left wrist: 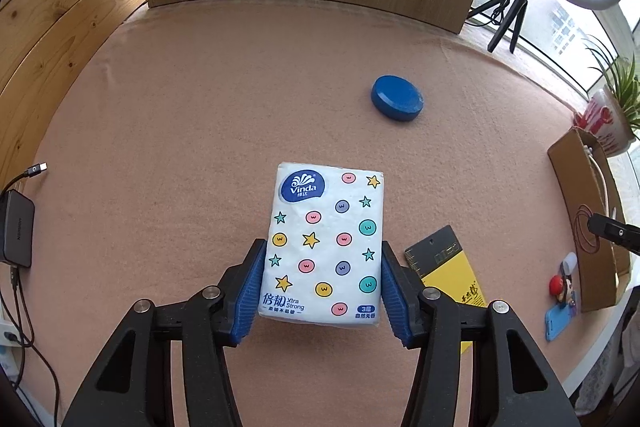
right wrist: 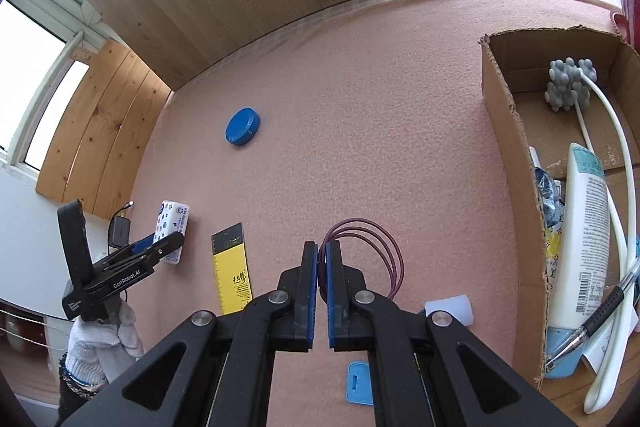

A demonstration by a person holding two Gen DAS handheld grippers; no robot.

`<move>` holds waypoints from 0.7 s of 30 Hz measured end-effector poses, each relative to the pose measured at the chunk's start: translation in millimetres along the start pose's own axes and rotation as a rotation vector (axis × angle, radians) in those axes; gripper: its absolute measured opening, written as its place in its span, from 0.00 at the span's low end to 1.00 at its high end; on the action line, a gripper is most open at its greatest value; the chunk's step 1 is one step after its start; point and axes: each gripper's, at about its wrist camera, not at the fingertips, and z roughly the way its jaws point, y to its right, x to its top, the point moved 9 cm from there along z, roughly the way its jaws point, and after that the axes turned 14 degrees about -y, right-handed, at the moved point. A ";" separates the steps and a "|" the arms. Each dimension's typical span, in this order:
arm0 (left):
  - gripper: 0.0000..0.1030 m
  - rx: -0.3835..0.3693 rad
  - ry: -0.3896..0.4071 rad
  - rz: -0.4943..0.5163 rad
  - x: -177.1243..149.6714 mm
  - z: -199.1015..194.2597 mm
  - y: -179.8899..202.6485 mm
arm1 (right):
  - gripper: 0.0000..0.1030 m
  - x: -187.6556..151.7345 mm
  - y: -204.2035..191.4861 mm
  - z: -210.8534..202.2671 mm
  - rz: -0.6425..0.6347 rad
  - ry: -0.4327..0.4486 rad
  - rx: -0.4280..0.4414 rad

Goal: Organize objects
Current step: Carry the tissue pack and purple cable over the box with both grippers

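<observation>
Lying flat on the pink mat, a star-dotted white tissue pack (left wrist: 325, 247) is sitting clamped between the left gripper (left wrist: 323, 291) pads; right gripper (right wrist: 322, 291) is hanging closed, empty.

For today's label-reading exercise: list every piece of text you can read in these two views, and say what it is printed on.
"Vinda", "Xtra Strong": tissue pack.
"UGREEN": black charger.
"GenRobot.AI": left gripper.
Yellow card, white bottle: print too small to read.
</observation>
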 end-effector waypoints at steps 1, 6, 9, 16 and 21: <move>0.55 -0.008 0.008 0.005 2.1 -3.7 5.2 | 0.04 -0.1 0.6 -5.0 0.001 0.008 0.004; 0.55 -0.042 0.047 0.061 17.5 -21.5 43.4 | 0.04 -2.2 6.3 -34.6 -0.004 0.061 -0.009; 0.55 -0.069 0.064 0.106 28.1 -28.5 73.7 | 0.04 -4.5 15.3 -54.2 0.003 0.095 -0.021; 0.55 -0.130 0.080 0.228 45.5 -35.1 160.3 | 0.04 -15.9 48.0 -95.3 0.035 0.173 -0.089; 0.55 -0.172 0.078 0.308 52.6 -30.9 224.2 | 0.04 -29.0 75.7 -114.3 0.071 0.202 -0.124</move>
